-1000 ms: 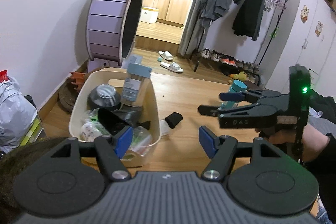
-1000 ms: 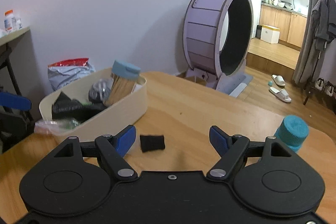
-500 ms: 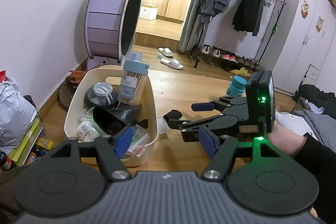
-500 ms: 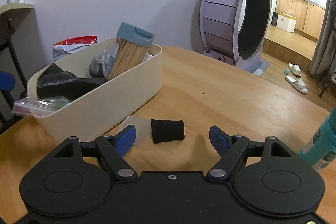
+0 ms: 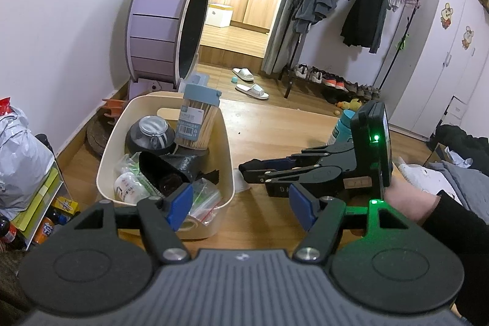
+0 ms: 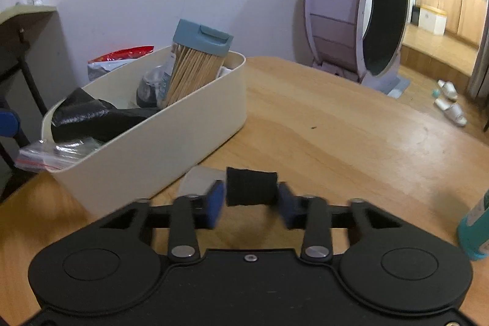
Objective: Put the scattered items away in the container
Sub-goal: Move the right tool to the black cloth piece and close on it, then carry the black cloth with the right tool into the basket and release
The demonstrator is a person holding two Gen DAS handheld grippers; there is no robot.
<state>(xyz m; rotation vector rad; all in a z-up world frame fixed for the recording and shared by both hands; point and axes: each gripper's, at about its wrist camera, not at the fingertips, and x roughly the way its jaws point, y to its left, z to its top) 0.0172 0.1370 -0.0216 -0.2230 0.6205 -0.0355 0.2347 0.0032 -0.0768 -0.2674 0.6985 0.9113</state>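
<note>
On the tabletop's left side stands the cream bin (image 5: 227, 161), already holding a toothpick jar (image 5: 197, 118), a dark round jar (image 5: 151, 136), a black bag (image 5: 180, 167), a small white bottle (image 5: 126, 187) and clear zip bags (image 5: 204, 197). The left gripper (image 5: 241, 203) hovers over the bin's near corner, its blue-padded fingers spread wide with nothing between them. Just right of the bin's long wall, on the bare wood, lies a black roll (image 6: 251, 187) with a flat translucent piece (image 6: 197, 181) beside it, against the bin's foot. The right gripper (image 6: 249, 202) is low over the tabletop, its fingers drawn in on either end of the roll; the pads are blurred, so whether they actually pinch it I cannot tell. Toward the tabletop's right edge stands a teal bottle (image 6: 475, 229), well apart from the bin.
</note>
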